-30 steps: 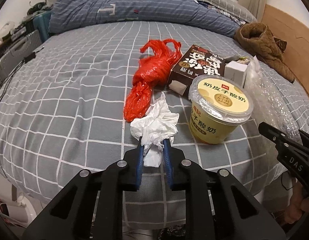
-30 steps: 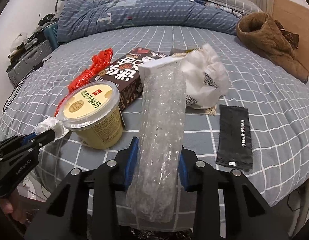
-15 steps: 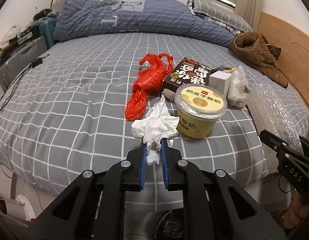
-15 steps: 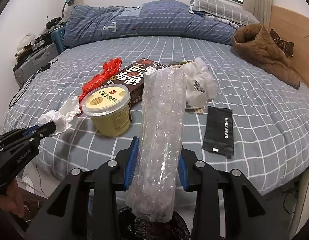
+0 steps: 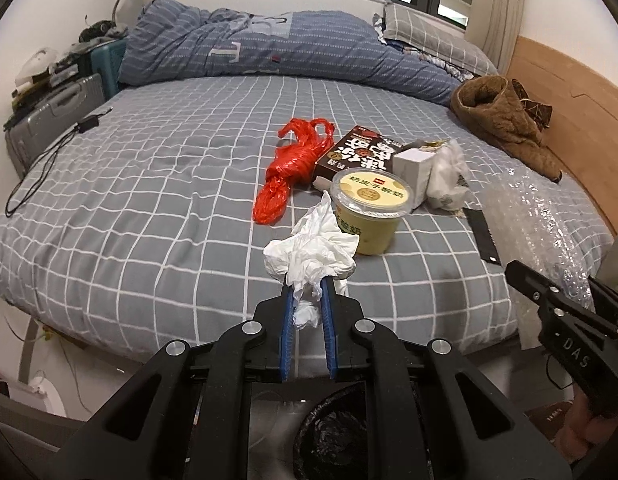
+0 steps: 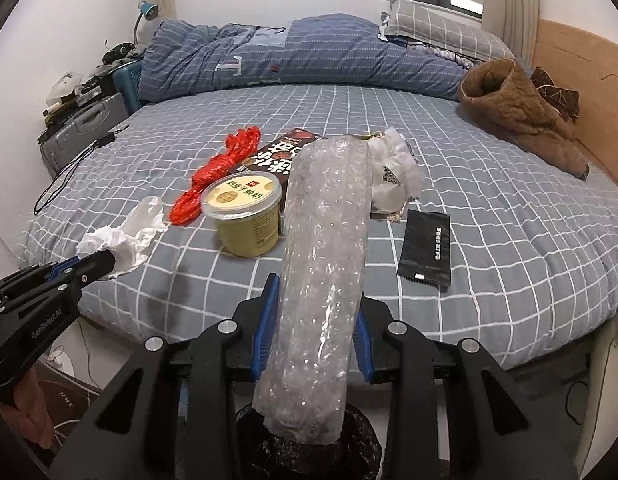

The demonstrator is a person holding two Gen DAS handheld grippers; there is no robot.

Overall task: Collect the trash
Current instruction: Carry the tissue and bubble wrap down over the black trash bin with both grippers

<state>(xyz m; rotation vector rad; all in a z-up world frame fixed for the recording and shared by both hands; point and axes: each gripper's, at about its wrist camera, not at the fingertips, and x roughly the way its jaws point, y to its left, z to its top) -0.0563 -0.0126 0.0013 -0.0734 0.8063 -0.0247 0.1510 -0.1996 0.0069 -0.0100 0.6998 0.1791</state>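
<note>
Crumpled tissue (image 5: 309, 240) sits pinched in the closed left gripper (image 5: 307, 308), bubble wrap (image 6: 321, 264) clamped in the right gripper (image 6: 315, 320); both have pulled back off the bed (image 5: 149, 200) since earlier, a black bin (image 5: 333, 436) now at 6 o'clock below.

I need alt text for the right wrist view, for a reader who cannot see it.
The right gripper clamps a roll of bubble wrap above a black bin bag. At left, the left gripper holds a crumpled tissue. A yogurt tub and red plastic bag lie on the checked bed.
</note>
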